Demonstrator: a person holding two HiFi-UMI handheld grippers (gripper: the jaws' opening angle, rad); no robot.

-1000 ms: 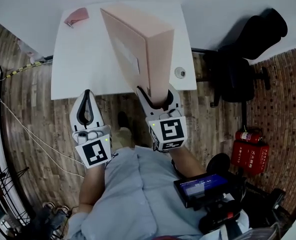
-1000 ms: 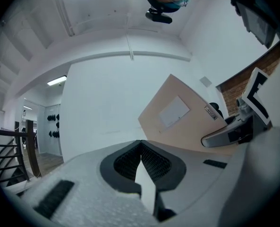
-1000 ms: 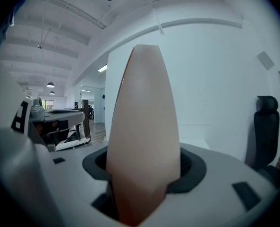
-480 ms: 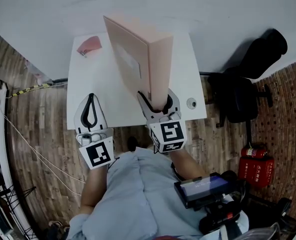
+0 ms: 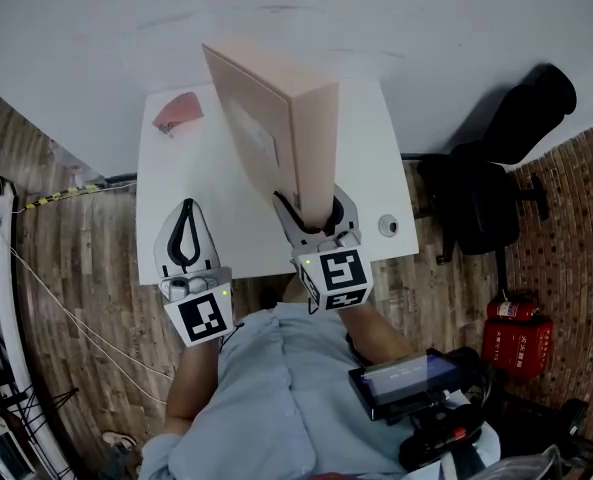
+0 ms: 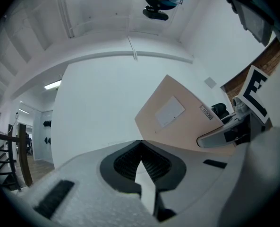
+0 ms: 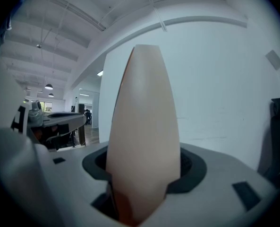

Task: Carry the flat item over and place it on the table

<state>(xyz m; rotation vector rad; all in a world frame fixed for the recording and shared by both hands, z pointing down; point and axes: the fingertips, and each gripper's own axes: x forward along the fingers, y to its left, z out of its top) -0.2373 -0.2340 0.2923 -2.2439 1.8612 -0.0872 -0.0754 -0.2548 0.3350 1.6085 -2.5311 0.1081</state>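
A flat tan cardboard box [image 5: 276, 118] with a white label stands on edge above the white table [image 5: 206, 208]. My right gripper [image 5: 316, 218] is shut on its lower edge, the jaws pressing both faces. From the right gripper view the box [image 7: 143, 141] fills the gap between the jaws. My left gripper [image 5: 184, 238] hangs over the table's near left part, shut and empty. The left gripper view shows its closed tips [image 6: 140, 156] meeting, with the box [image 6: 187, 115] off to the right.
A small pink object [image 5: 178, 111] lies at the table's far left corner. A small round grey thing [image 5: 388, 225] sits near the right edge. A black chair [image 5: 486, 188] and a red fire extinguisher [image 5: 516, 333] stand to the right on the wooden floor.
The table has come closer under both grippers as I walked up to it. The box stays clamped upright in the right gripper; the left stays shut.
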